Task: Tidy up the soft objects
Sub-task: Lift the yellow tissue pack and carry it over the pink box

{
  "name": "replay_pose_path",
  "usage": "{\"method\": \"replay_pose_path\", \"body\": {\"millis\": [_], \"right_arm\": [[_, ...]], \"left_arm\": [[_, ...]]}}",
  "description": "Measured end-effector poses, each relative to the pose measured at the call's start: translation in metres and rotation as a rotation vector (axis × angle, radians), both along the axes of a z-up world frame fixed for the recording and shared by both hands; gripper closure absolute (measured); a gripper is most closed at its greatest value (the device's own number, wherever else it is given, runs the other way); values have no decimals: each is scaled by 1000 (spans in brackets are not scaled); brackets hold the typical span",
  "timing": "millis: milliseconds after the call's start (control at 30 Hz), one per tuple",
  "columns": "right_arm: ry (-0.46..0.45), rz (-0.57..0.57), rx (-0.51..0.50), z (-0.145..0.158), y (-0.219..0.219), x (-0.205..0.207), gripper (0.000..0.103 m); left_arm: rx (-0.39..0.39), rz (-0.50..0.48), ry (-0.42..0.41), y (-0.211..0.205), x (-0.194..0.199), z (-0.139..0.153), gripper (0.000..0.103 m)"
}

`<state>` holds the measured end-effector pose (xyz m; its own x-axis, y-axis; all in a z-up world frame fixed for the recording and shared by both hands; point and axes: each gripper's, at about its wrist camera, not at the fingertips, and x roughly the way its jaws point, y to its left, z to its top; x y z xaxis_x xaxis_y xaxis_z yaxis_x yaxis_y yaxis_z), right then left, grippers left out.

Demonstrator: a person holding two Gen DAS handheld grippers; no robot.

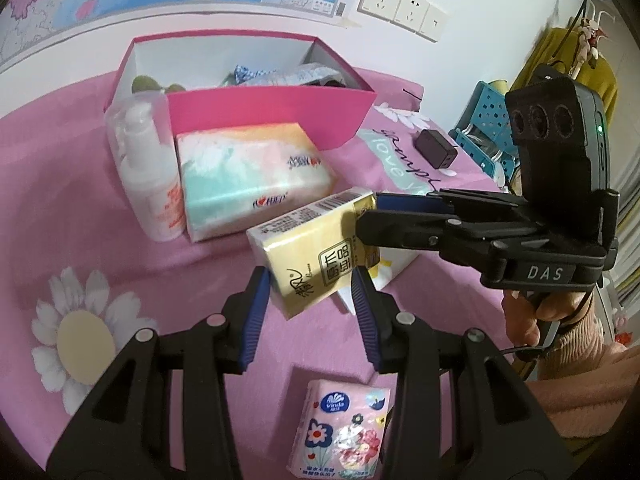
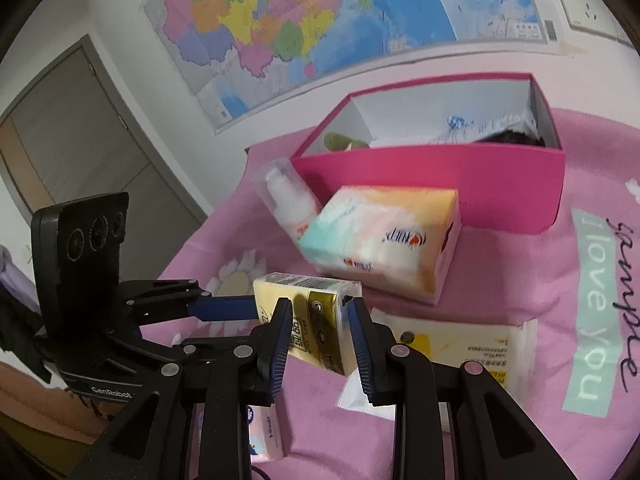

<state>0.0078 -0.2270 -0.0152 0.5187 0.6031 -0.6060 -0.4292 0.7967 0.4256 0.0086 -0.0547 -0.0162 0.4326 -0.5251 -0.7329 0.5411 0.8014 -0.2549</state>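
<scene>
Left wrist cam looks along its fingers from the near edge, close and low, toward the pink box [image 1: 256, 92] and outlet wall. Right wrist cam faces the map wall. Shared: yellow tissue pack [image 1: 312, 256] [image 2: 316, 320], box [image 2: 432, 184], each other's gripper.

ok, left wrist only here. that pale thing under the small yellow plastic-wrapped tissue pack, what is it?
Observer: A flat pale-yellow plastic packet with printed text, lying on the pink cloth.
Operator: Right gripper's hold?
Observer: The right gripper has a blue pad against each side of the small yellow tissue pack.
Operator: Anything left of the cloth?
Observer: A grey-brown door.
</scene>
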Motion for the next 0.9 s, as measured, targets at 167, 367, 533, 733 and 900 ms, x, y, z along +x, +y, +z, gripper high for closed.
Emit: {"method": "replay_pose_path", "body": {"millis": [167, 367, 533, 733, 900], "right_arm": [[-21, -11, -19, 8, 0, 1, 73], [-60, -12, -35, 19, 4, 2, 73], [-85, -11, -50, 28, 4, 5, 73], [-112, -17, -63, 35, 6, 10, 73], [-130, -21, -74, 40, 6, 16, 73]], "left_arm": [[-5, -3, -24, -2, 4, 7, 59], [-1, -1, -34, -3, 7, 10, 59], [4, -1, -39, -6, 12, 12, 59], [6, 5, -59, -6, 19, 20, 59], [9, 12, -85, -6, 26, 28, 59]]}}
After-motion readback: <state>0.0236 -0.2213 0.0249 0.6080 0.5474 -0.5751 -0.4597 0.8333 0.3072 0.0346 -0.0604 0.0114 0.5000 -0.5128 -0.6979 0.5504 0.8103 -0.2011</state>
